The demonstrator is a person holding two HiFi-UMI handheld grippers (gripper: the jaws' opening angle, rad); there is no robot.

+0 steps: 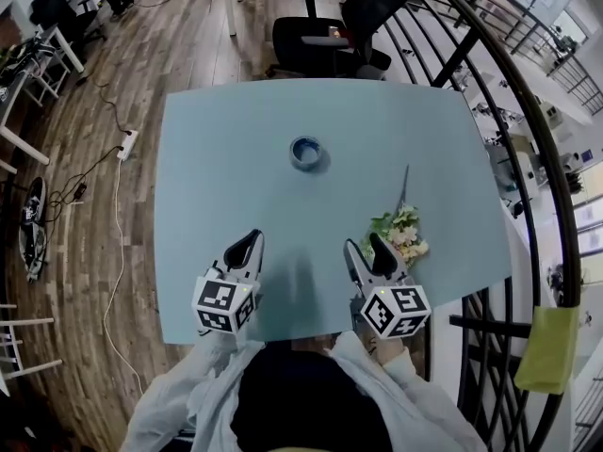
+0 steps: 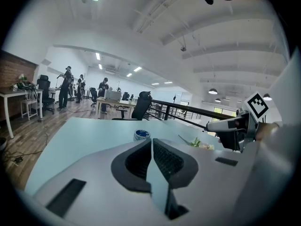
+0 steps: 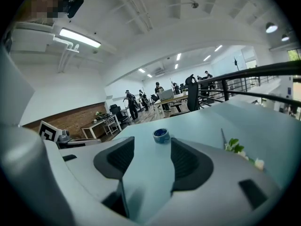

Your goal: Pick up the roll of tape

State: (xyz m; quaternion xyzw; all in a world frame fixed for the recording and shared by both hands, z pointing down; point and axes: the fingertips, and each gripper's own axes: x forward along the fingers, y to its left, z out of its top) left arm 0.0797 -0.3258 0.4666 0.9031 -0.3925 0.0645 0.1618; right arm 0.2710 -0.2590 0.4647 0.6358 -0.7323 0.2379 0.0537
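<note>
Near me, my left tongs (image 1: 252, 239) are pinched together, holding nothing. My right tongs (image 1: 366, 247) are wide and empty, beside the flowers (image 1: 400, 234). Farther out, the roll of tape (image 1: 305, 153) lies mid-tabletop (image 1: 217, 149).

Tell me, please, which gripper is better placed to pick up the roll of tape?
The right gripper, probably. Its jaws stand apart, and the roll of tape lies ahead, in line with the gap. The left gripper has its jaws together and would need opening first.
</note>
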